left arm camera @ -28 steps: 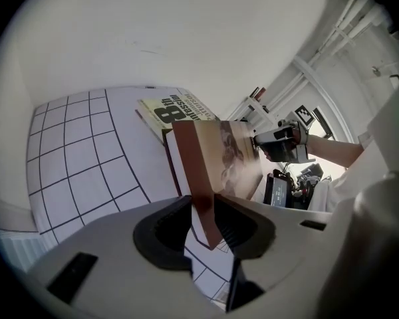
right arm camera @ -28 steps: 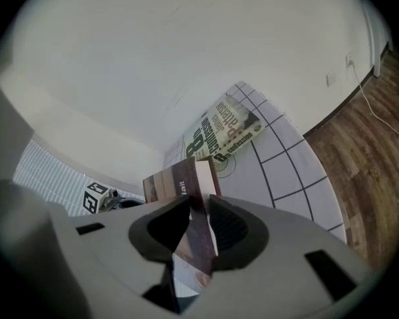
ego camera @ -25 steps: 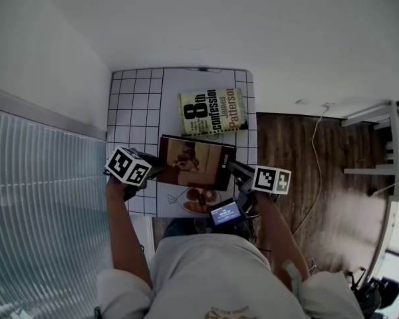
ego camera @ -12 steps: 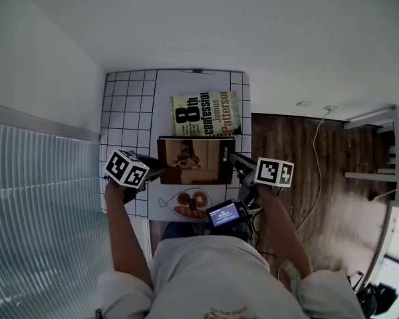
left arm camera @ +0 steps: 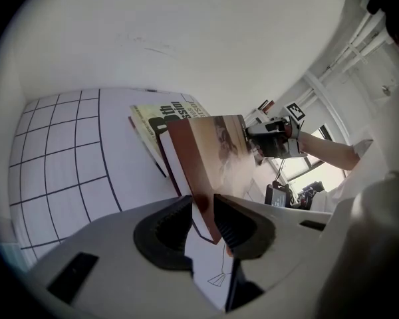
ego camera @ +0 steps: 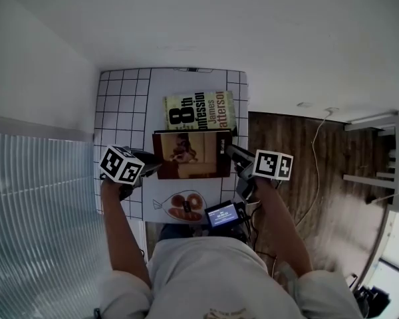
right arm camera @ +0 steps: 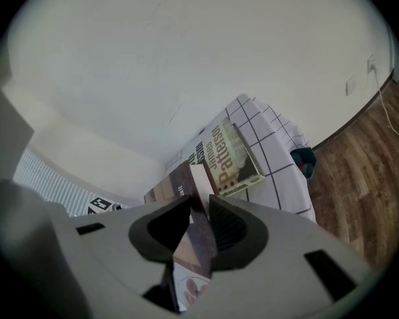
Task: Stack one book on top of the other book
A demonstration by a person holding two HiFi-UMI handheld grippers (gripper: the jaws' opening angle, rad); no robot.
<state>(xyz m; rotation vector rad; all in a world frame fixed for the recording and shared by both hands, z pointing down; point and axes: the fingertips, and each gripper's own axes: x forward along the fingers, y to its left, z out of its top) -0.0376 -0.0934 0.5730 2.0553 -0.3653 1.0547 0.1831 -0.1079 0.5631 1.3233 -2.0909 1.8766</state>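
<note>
Closest to the person, behind both claws, a small screen (ego camera: 223,214) glows at chest level. Just ahead of it a dish drawing (ego camera: 185,203) is printed on the white cover of the table (ego camera: 123,105). That picture is the nearest thing to a container here: I see no real box, tray or bowl, so nothing is held in anything. Next come the claws themselves. The left claw (ego camera: 151,170) is clamped on the left short edge of the brown book (ego camera: 191,154), and its own camera shows the dark pads pinching the cover and pages from both sides. The right claw (ego camera: 234,157) grips the opposite short edge the same way, with the book's corner wedged tight between its pads. So the brown book hangs flat between the two claws, cover up, and looks to me lifted clear of the table. Just beyond the claws lies the green book (ego camera: 199,109), flat on the gridded cover, its near edge seemingly tucked under the far edge of the carried one. I'd say the job is mid-carry: the pick-up is done and the placing is not. The next move calls for taking both claws farther ahead together, keeping the book level. Its edges then need squaring over the green book before it is lowered onto the cover and both grips let go.
</note>
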